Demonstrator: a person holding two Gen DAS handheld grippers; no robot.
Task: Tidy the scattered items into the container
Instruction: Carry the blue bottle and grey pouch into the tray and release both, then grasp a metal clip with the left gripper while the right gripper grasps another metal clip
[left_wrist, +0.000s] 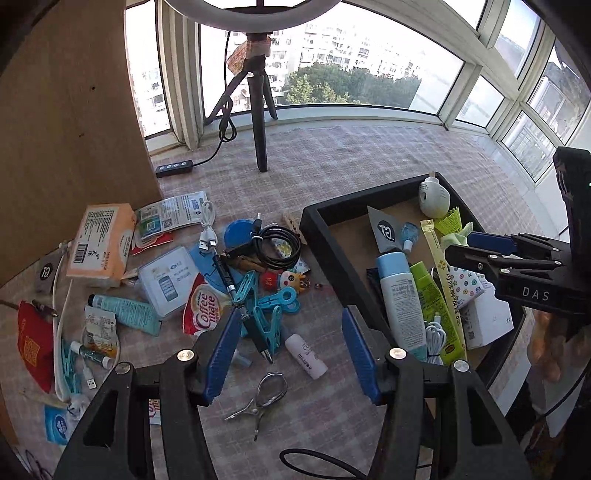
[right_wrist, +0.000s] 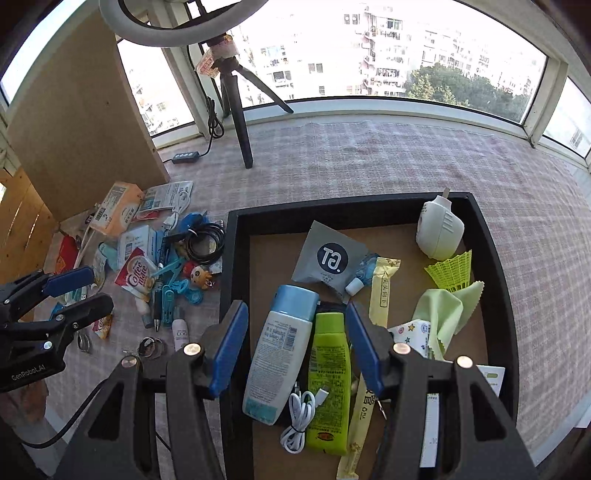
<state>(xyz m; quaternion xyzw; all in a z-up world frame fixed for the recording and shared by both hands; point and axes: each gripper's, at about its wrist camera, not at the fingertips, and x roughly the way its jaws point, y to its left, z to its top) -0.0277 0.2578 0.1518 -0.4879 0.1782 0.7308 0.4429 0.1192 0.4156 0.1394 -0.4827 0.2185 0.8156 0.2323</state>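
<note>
From the left wrist view, the left gripper (left_wrist: 291, 354) hangs with its blue-padded fingers (left_wrist: 221, 354) spread wide and nothing between them, above the checked cloth of the tabletop (left_wrist: 332, 155). Just past the fingertips lie a small white bottle (left_wrist: 306, 356), a black pen (left_wrist: 242, 304) and blue clothes pegs (left_wrist: 264, 314), with a metal clip (left_wrist: 264, 397) nearer the camera. The rest of the scattered pile sits to the left: a Coffee mate sachet (left_wrist: 205, 310), an orange tissue pack (left_wrist: 101, 245) and a coiled black cable (left_wrist: 277, 245). The black tray (left_wrist: 325, 243) stands to the right, already holding several items, and the right gripper (left_wrist: 480, 247) reaches over it from the right edge. From the right wrist view, the right gripper (right_wrist: 293, 352) is over the tray (right_wrist: 236, 258), fingers (right_wrist: 364, 350) apart and gripping nothing; below them lie a white and blue bottle (right_wrist: 280, 350) and a green tube (right_wrist: 329, 380), side by side, with a white cable (right_wrist: 301, 417) near the bottle's base. A yellow shuttlecock (right_wrist: 452, 273), a green cloth (right_wrist: 447, 314) and a white rounded device (right_wrist: 439, 232) occupy the tray's right side. The left gripper (right_wrist: 79, 291) shows at the left edge, fingers parted above the pile.
</note>
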